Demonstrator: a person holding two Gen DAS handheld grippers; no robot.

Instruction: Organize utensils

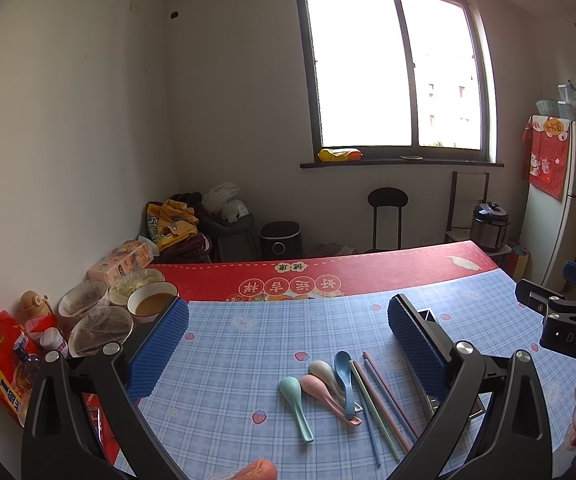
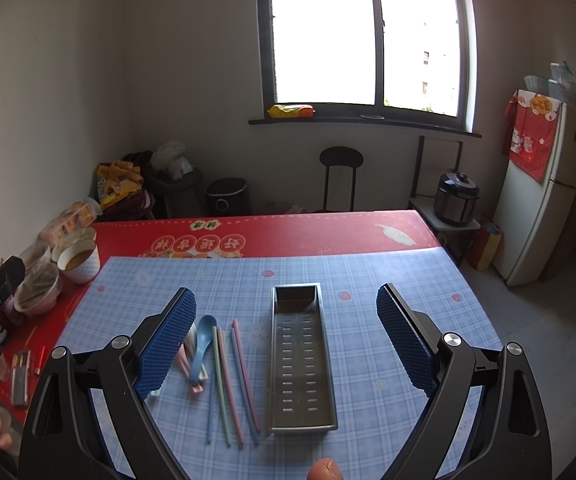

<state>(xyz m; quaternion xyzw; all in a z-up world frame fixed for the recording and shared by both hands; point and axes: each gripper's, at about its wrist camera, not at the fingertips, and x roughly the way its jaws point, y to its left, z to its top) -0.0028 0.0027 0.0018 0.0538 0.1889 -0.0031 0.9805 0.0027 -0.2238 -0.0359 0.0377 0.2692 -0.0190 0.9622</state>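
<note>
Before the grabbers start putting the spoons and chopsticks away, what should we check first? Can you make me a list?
1. Left gripper open and holding nothing: ok.
2. Right gripper open and holding nothing: ok.
3. Metal tray has room: ok, nothing shows inside it.
4. Spoons easy to pick one at a time: not ok. The green spoon lies apart, but the blue spoon, pink spoon and white spoon overlap.
5. Chopsticks reachable: ok, they lie side by side just left of the tray.
6. Bowls safely away from the work spot: ok, they stand at the table's far left edge.
</note>
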